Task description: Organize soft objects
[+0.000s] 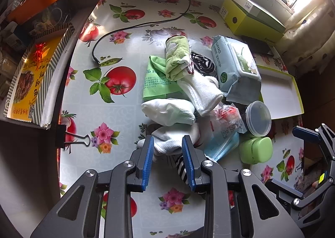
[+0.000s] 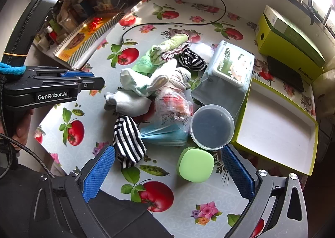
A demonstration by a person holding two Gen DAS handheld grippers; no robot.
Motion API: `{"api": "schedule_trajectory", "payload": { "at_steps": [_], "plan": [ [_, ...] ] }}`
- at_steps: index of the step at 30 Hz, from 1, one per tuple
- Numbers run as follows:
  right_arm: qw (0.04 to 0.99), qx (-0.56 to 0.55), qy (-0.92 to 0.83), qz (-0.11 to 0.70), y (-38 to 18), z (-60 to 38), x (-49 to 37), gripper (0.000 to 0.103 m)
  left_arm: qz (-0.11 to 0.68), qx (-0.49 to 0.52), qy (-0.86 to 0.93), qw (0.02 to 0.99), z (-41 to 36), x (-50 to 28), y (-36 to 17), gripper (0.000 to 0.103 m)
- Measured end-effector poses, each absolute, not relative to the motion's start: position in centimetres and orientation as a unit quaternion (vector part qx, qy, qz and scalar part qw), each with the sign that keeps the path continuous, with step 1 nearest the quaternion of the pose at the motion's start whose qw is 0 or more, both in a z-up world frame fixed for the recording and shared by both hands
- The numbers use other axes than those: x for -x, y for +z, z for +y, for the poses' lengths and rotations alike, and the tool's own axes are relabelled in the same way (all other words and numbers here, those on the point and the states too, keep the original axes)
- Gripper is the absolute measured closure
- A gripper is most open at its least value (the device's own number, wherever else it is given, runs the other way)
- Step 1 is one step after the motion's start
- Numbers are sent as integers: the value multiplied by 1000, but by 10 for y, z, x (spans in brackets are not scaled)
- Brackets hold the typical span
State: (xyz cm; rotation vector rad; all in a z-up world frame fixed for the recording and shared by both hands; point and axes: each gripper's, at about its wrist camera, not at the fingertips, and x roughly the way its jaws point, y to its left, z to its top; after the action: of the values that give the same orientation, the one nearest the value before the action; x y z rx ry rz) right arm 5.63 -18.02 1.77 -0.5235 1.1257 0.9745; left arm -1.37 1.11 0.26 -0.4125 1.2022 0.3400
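Left wrist view
- Left tongs (image 1: 168, 146): ribbed blue pads partly closed around the near end of a white sock (image 1: 175, 136); pads flank the knit fabric, firm contact cannot be confirmed.
- White sock: soft waffle-knit, crumpled, at the near edge of the pile.
- Striped sock (image 1: 182, 168): black and white, lying under and beside the right pad.
- Pile: second white sock (image 1: 169, 110), folded; white terry cloth (image 1: 201, 89); rolled green towel (image 1: 177, 56), fuzzy; flat green cloth (image 1: 157, 79) with printed text beneath it.
- Wipes pack (image 1: 236, 66): pale blue soft plastic, just right of the pile.
- Masks (image 1: 222, 146): blue pleated, partly under a crinkled clear bag (image 1: 225, 120).
- Round tub (image 1: 258, 118): clear plastic, lid on.
- Green case (image 1: 255, 150): rounded square, glossy, near the tub.
- Table (image 1: 117, 112): glossy oilcloth, tomato and flower print.

Right wrist view
- Right tongs (image 2: 168, 175): spread wide, holding nothing; textured blue pads either side of the green case (image 2: 195, 164), not touching it.
- Left tongs (image 2: 94, 83): seen side-on at left, tip near the pile.
- Striped sock (image 2: 128, 139): bunched, near the left pad.
- Box lid (image 2: 293, 150): shallow, yellow-green card rim, white inside, to the right.
- Round tub (image 2: 211, 127): between the masks (image 2: 165, 136) and the lid.
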Motion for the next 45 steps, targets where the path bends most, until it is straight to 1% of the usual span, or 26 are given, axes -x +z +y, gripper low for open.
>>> {"api": "schedule_trajectory", "payload": {
  "at_steps": [18, 20, 31, 42, 45],
  "plan": [
    [702, 236, 445, 504, 15, -180, -41, 0, 560, 203, 153, 789, 13, 15, 0, 74],
    [698, 236, 448, 506, 19, -178, -52, 0, 560, 203, 153, 789, 13, 15, 0, 74],
    [695, 235, 449, 510, 19, -178, -55, 1, 562, 202, 150, 788, 13, 14, -2, 74],
    [680, 226, 459, 526, 14, -176, -57, 12, 564, 209, 151, 785, 15, 15, -5, 74],
    [676, 227, 459, 530, 12, -175, -58, 13, 564, 210, 152, 784, 16, 15, -5, 74]
  ]
}}
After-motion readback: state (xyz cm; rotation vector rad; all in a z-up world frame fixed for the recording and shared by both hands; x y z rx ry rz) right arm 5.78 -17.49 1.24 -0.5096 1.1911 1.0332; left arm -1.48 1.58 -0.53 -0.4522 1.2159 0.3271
